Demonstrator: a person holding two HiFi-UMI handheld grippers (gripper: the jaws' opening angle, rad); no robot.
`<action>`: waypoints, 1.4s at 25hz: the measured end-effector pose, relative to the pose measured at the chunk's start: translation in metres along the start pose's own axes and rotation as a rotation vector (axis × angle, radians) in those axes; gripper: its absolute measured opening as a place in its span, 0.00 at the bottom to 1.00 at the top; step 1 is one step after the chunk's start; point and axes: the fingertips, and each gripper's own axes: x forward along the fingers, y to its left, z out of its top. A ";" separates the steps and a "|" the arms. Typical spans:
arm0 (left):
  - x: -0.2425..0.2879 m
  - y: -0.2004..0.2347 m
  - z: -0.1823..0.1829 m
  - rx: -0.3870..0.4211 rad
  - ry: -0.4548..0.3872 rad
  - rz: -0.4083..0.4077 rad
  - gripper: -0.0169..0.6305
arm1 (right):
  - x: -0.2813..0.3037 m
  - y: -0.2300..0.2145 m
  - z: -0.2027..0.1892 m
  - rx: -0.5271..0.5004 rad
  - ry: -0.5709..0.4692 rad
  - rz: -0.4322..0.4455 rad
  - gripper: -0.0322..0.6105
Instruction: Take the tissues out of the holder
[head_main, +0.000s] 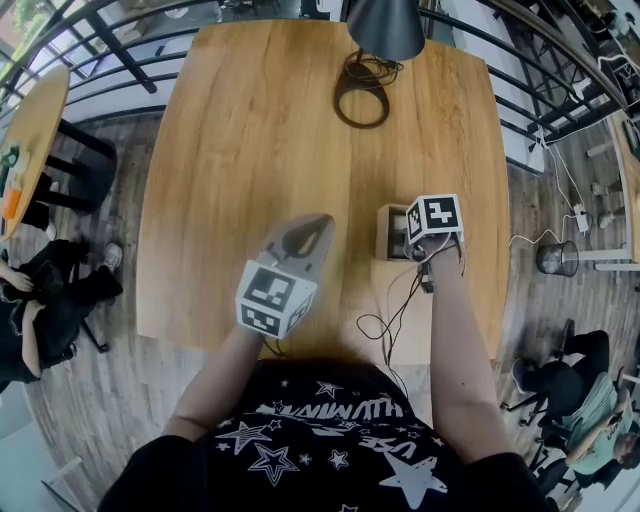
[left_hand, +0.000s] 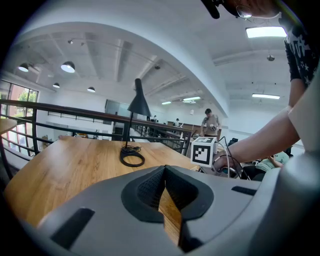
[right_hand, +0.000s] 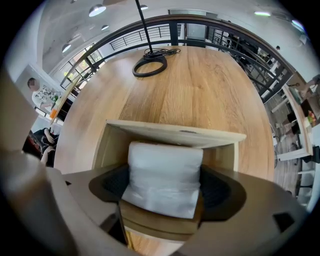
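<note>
The tissues (right_hand: 165, 175), a soft white pack, stand upright inside their holder on the right half of the worktop, just in front of you.

The worktop (head_main: 280, 130) is a broad slab of light brown wood. At its far edge stands a black desk lamp (head_main: 362, 95) with a ring-shaped base and a dark cone shade, with its cord coiled on the ring.

The holder (right_hand: 172, 134) is a small, pale wooden box, open at the top. It sits near the worktop's near right corner, well apart from the lamp.

Your right hand-held gripper (right_hand: 165, 187) points down onto the holder. Its jaws are spread wide, one on either side of the tissues, so the pack fills the space between the dark pads. The pads lie just beside the pack and it shows no sign of being squeezed. From your head, the black-and-white marker cube (head_main: 434, 217) covers most of that gripper and part of the holder.

Your left hand-held gripper (head_main: 318, 222), grey with dark pads, hangs over bare wood to the left of the holder. Its jaws meet at the tips, with nothing between them.

A thin black cable (head_main: 385, 320) trails from your right hand toward your body.
</note>
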 end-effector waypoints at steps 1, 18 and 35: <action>0.000 -0.001 0.000 0.001 -0.001 -0.001 0.05 | 0.000 0.000 0.000 0.000 0.004 0.000 0.68; -0.014 -0.015 0.002 0.013 -0.023 0.005 0.05 | -0.010 0.000 -0.001 -0.046 -0.068 -0.005 0.67; -0.030 -0.014 0.010 0.035 -0.037 0.007 0.05 | -0.043 -0.001 -0.003 0.018 -0.236 0.012 0.67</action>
